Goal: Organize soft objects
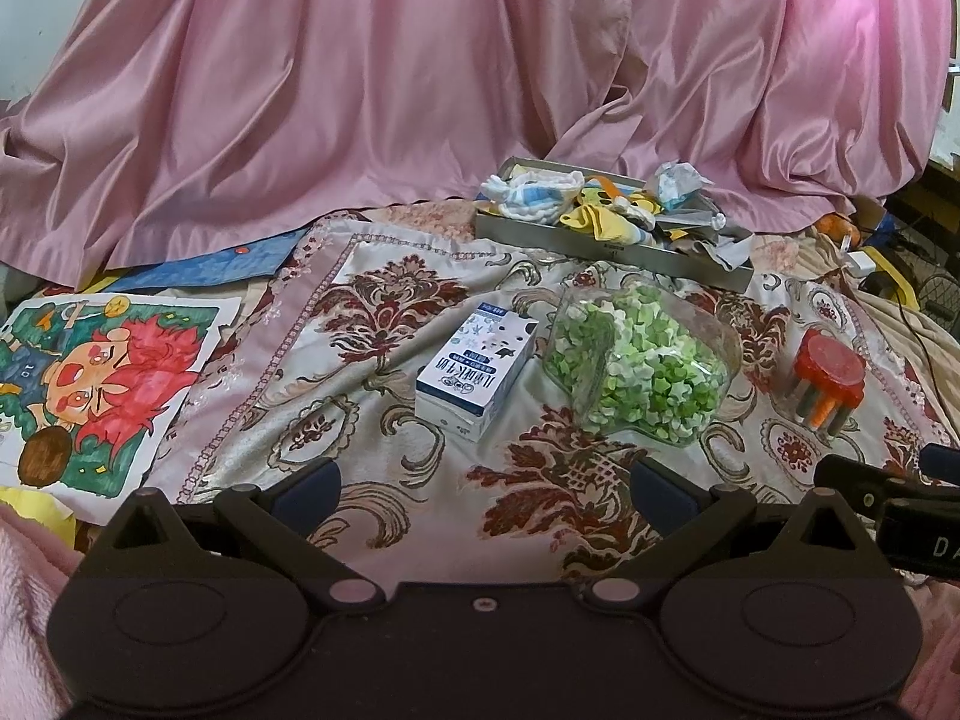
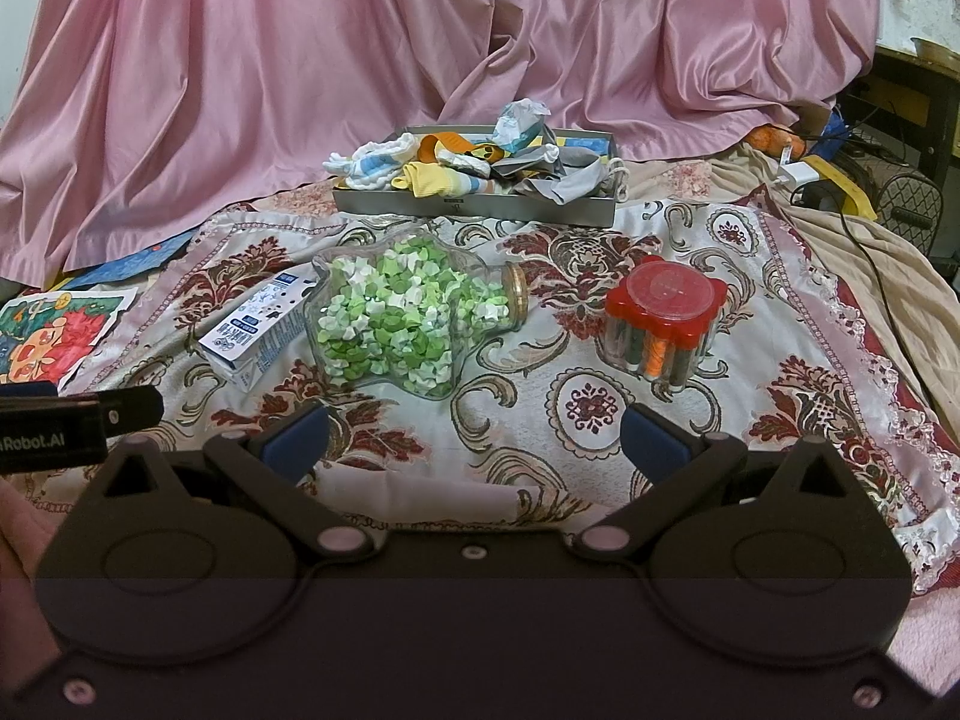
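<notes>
Left gripper [image 1: 483, 489]: jaws spread wide, nothing between the blue pads, positioned low over the patterned cloth [image 1: 384, 300]. Right gripper [image 2: 474, 435]: jaws likewise spread wide and empty, above the same cloth. In the right wrist view, part of the left gripper body enters the frame at 9 o'clock; in the left wrist view, part of the right gripper body enters at 3 o'clock.

Task items: a heap of soft objects [image 2: 474, 165], consisting of small socks and cloth pieces in white, blue, yellow, orange and grey, lies in a shallow grey tray [image 2: 480, 207]. The tray rests on the cloth at 12 o'clock from the right gripper and at 1 o'clock from the left gripper, well apart from both. Several grey pieces hang over the tray's right rim. A crumpled white-and-blue piece sits on top of the heap.

Other items on the cloth:
- A clear jar [image 2: 414, 315] filled with green and white folded pieces lies on its side, between the tray and the grippers, its gold cap pointing toward 3 o'clock in the right wrist view.
- A blue-and-white carton [image 2: 258, 330] lies just beside the jar, at its 9 o'clock.
- A red-lidded thread container [image 2: 663, 315] stands at the jar's 3 o'clock, apart from it.
- A coloured drawing [image 1: 90, 384] lies at 9 o'clock.

A pink drape [image 1: 420, 72] covers the background.
</notes>
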A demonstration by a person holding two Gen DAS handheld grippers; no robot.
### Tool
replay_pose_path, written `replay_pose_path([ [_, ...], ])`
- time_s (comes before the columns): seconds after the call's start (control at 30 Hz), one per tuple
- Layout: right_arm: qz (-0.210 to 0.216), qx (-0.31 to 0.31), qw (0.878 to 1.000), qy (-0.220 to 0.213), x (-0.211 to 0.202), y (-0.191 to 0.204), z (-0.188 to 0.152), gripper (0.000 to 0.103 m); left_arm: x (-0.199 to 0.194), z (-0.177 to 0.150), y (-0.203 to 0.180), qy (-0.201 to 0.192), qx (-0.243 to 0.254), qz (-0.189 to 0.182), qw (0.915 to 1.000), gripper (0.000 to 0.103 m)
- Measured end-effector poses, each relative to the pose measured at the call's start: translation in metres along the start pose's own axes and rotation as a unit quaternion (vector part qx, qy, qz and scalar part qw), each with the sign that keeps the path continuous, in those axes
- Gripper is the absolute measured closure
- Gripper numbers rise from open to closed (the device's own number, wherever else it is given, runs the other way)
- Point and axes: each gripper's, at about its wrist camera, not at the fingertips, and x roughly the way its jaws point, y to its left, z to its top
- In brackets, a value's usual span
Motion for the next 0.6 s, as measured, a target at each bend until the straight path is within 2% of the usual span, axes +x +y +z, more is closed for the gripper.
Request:
replay_pose_path([
  [0.6,0.0,0.0,1.0,0.0,0.0002,-0.0004,0.0002,0.0,-0.0038,-0.0009,-0.0032,-0.011,0.012,0.002,0.9999,0.001],
])
